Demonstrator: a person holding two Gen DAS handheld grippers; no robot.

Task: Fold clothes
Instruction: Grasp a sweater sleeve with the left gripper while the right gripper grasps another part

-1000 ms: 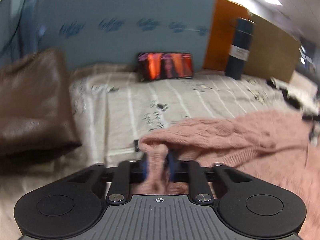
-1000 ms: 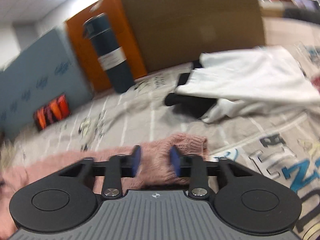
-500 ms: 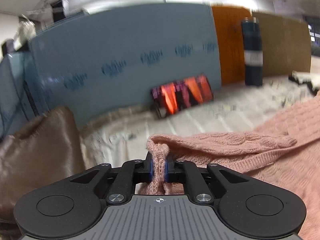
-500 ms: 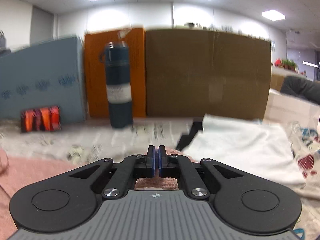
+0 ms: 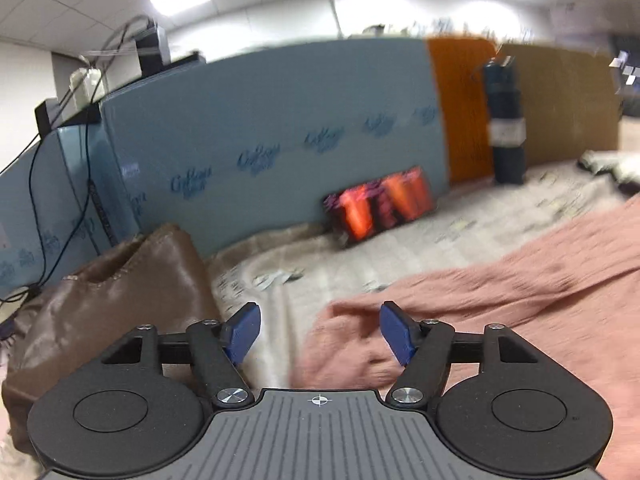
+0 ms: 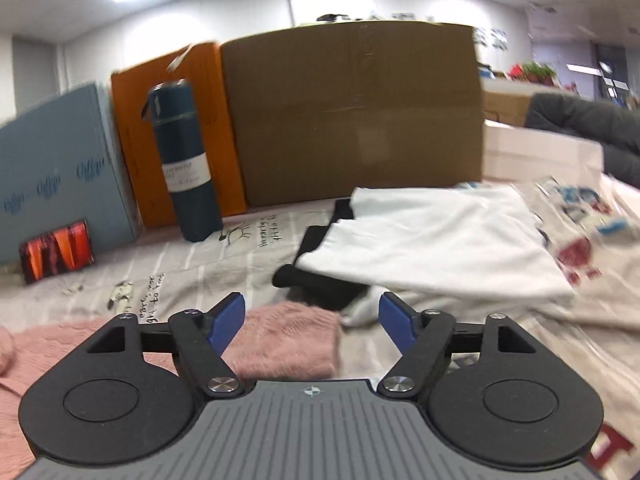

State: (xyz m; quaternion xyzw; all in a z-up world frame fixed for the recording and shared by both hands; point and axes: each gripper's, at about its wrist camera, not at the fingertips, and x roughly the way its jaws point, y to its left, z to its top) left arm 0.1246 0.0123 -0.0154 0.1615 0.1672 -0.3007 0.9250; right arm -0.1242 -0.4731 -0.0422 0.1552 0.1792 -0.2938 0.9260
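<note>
The pink knitted sweater point(image 5: 500, 300) lay spread on the printed bedsheet point(image 5: 460, 232) in front of you, soft and ribbed, one end bunched below your left gripper point(image 5: 320, 332) and a folded cuff end point(image 6: 288, 336) lying under your right gripper point(image 6: 312, 320). Half a second earlier both your grippers were clenched on pinches of that knit; by this moment you had let go, the jaws of each were opening, and the blue pads point(image 5: 242, 332) stood apart with the wool loose beneath them, pressed by neither. Both views had also lifted a little off the fabric. On the sheet beyond your right gripper sat a white garment point(image 6: 436, 244) over a black one point(image 6: 316, 276), and a brown leather cushion point(image 5: 104, 304) lay left of your left gripper. Against the back stood a blue panel point(image 5: 280, 120), an orange board point(image 6: 136, 120), a cardboard box point(image 6: 352, 112), a dark blue flask point(image 6: 184, 160) and a phone with a lit screen point(image 5: 380, 208).
</note>
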